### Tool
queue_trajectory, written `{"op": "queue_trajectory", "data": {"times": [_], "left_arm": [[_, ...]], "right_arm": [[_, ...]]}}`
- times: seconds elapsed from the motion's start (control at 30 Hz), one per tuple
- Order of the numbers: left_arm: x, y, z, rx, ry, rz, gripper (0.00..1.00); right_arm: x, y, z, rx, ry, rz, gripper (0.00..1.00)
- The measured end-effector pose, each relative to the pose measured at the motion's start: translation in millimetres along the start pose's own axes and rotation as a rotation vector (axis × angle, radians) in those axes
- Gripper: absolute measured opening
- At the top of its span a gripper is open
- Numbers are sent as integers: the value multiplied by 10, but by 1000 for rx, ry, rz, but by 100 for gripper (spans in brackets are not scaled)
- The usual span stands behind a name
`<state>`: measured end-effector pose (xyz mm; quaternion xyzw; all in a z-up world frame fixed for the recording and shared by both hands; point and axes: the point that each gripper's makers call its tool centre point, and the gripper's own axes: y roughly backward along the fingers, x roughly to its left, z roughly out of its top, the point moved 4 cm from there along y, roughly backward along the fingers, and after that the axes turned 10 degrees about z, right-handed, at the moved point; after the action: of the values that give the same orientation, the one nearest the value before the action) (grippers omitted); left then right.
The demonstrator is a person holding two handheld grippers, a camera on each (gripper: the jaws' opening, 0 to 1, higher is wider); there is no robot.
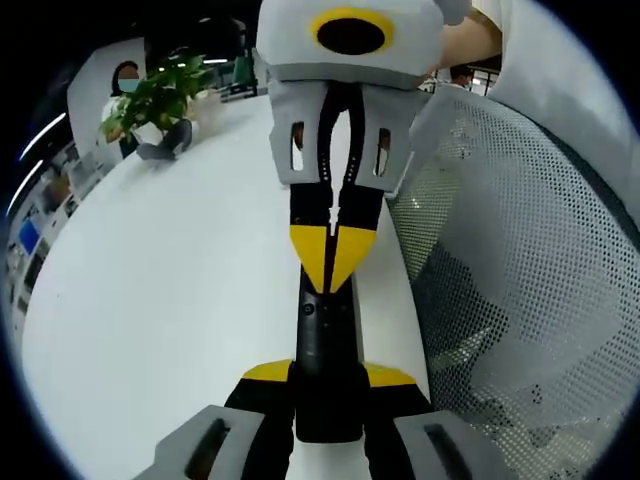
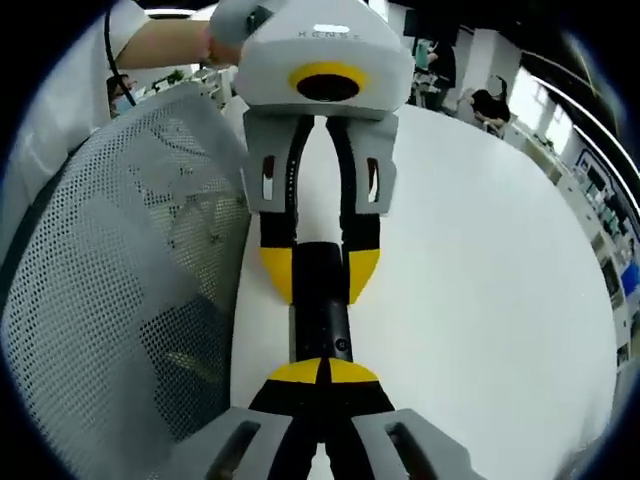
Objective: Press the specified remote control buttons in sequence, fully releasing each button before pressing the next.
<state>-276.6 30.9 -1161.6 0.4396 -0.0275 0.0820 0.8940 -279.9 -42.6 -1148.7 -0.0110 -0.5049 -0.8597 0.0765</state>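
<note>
Your left gripper pinches the black remote on the white table; your right gripper, tips pressed together, rests on it.

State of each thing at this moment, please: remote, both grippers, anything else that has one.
remote: flat on the white table, near its edge, one end clamped
left gripper: shut on the remote, a jaw on each side
right gripper: jaws together, tips over the remote's top face; contact unclear
mesh chair: beside the table edge, unoccupied
potted plant: upright
</note>
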Motion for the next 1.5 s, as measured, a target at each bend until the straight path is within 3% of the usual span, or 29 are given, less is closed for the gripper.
{"op": "queue_trajectory", "data": {"times": [0.13, 0.33, 0.43, 0.6, 0.73, 0.87, 1.33, 1.5], "left_arm": [[3, -9, 2, 1, -4, -2, 24], [6, -15, 4, 4, -2, 0, 24], [6, -16, 4, 4, 0, 1, 24], [3, -15, 7, 10, 2, 5, 24], [0, -12, 6, 8, 3, 5, 24], [-2, -10, 6, 8, 6, 8, 24], [4, -16, 0, 6, 9, 10, 24], [6, -18, -3, 4, 7, 8, 24]], "right_arm": [[6, -14, 0, 29, 24, -21, 0], [-6, -2, -31, -33, -35, -51, 0], [-21, 5, -31, -59, -83, -42, 0], [-10, 9, -25, -57, -41, -15, 0], [-24, 22, -25, -63, -69, 12, 0], [-8, 24, -28, -37, -12, 15, 0], [-14, 34, -51, 20, 44, 38, 4], [25, 11, -36, 74, 88, 36, 8]]}}
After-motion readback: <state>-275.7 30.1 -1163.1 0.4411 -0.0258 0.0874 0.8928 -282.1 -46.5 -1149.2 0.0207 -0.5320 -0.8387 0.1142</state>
